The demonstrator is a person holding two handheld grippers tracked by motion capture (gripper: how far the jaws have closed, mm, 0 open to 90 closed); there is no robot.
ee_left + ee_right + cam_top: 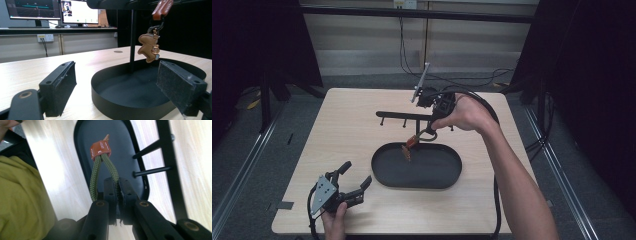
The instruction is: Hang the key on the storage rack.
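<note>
Right gripper [428, 131] is up over the far side of the desk [347, 135], jaws pressed together on one strand of an olive-green woven cord loop [100, 173]. From the right gripper view you can see the cord pinched right between the two black pads, with the other strand running free down the left side. Left gripper [357, 177] sits near the front left corner of the desk, jaws spread wide and holding nothing, pointing toward the tray.

Biggest thing going on is the light wood desk itself. On it sits a black oval tray [384, 177] with a low upright wall, roughly centre. A thin black rack [404, 116] stands with its post rising from the tray, as the left gripper view shows, and its horizontal bar runs above the tray's far side, with short pegs [150, 172] sticking out of it.

Then the keychain: the cord loop feeds into a reddish-brown leather tab [100, 149], and below that a metal ring carries a small brown animal-shaped charm [149, 47]. The charm hangs in the air over the far end of the tray, clear of the tray floor, just beside the rack's post in the left gripper view. I can't tell what animal it's meant to be.

Background stuff: a couple of monitors [53, 11] on a bench behind, and a yellow-green garment [22, 197] at the edge of the right gripper view.
</note>
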